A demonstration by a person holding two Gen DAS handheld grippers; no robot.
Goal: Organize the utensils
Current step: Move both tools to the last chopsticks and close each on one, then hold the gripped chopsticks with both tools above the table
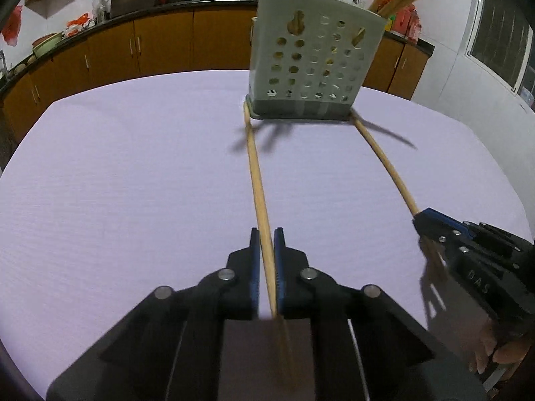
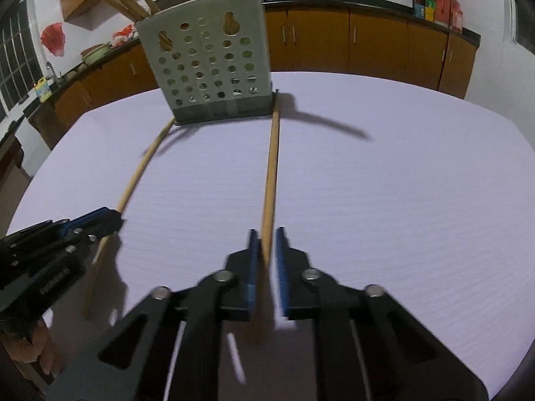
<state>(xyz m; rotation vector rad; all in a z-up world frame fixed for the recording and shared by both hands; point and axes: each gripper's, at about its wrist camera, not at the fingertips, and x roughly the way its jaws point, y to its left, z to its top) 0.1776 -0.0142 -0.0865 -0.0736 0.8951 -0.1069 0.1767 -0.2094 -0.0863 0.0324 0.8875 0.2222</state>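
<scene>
Kitchen cupboards are running behind a counter (image 1: pixel 133 167) covered in a pale lilac cloth, with a wok on the worktop far off at 12 o'clock. On the cloth a grey perforated holder (image 1: pixel 311 67) is standing upright toward 12 o'clock, already carrying several wooden sticks that are poking out of its top. Two more chopsticks are lying flat in front of it, each with its far tip touching a bottom corner of the holder.

The left tongs (image 1: pixel 266 244) are clamping the near end of the left chopstick (image 1: pixel 255 173), their jaws together on it. The right tongs (image 2: pixel 266 244) are pinching the near end of the right chopstick (image 2: pixel 272 153) the same way; in the left wrist view they are sitting at 4 o'clock.

By my reading, the pick-up step is being done on both sticks at once. Next, each stick is needing a lift clear of the cloth, a tilt toward upright, and a lowering into the open top of the holder, without nudging the holder over.
</scene>
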